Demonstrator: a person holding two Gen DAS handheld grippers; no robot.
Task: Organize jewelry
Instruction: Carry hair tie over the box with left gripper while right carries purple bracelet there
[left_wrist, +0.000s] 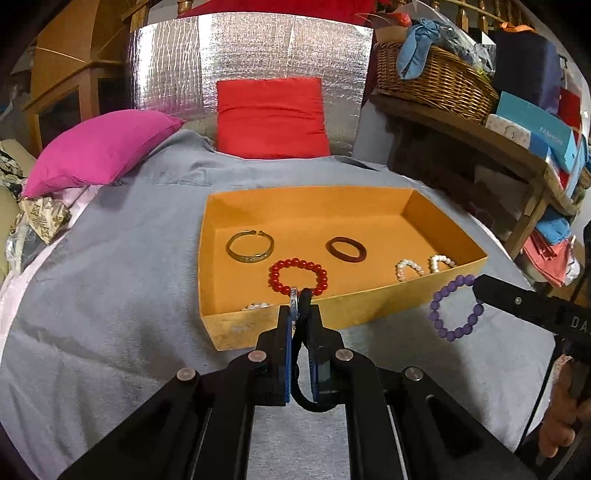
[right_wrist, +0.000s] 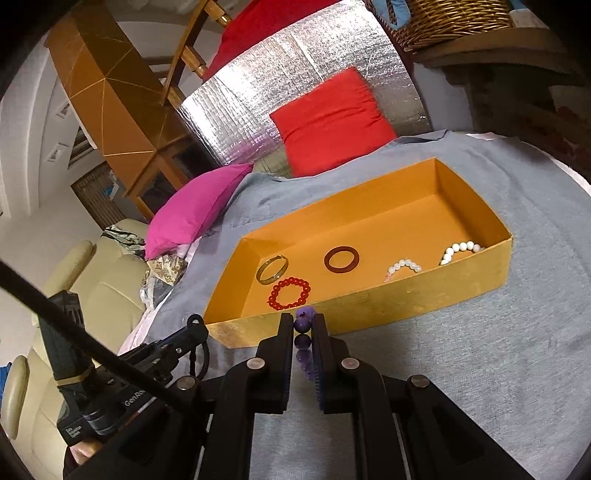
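Note:
An orange box (left_wrist: 332, 314) lies on the grey cloth. It holds a gold bangle (left_wrist: 251, 259), a dark red bangle (left_wrist: 349, 258), a red bead bracelet (left_wrist: 275, 277) and pearl bracelets (left_wrist: 406, 264). My left gripper (left_wrist: 299, 301) is shut on a black cord (left_wrist: 306, 400) with a small pale ring at its tip, just over the box's near wall. My right gripper (right_wrist: 303, 323) is shut on a purple bead bracelet (right_wrist: 303, 339), which hangs as a loop (left_wrist: 435, 303) in front of the box's near right corner. In the right wrist view the left gripper (right_wrist: 194, 322) shows at the left with the cord dangling.
A pink pillow (left_wrist: 99, 151) and a red cushion (left_wrist: 271, 118) sit at the far side, before a silver foil panel (left_wrist: 251, 51). To the right, a wooden shelf carries a wicker basket (left_wrist: 432, 77) and boxes. A cream sofa (right_wrist: 92, 288) stands left of the cloth.

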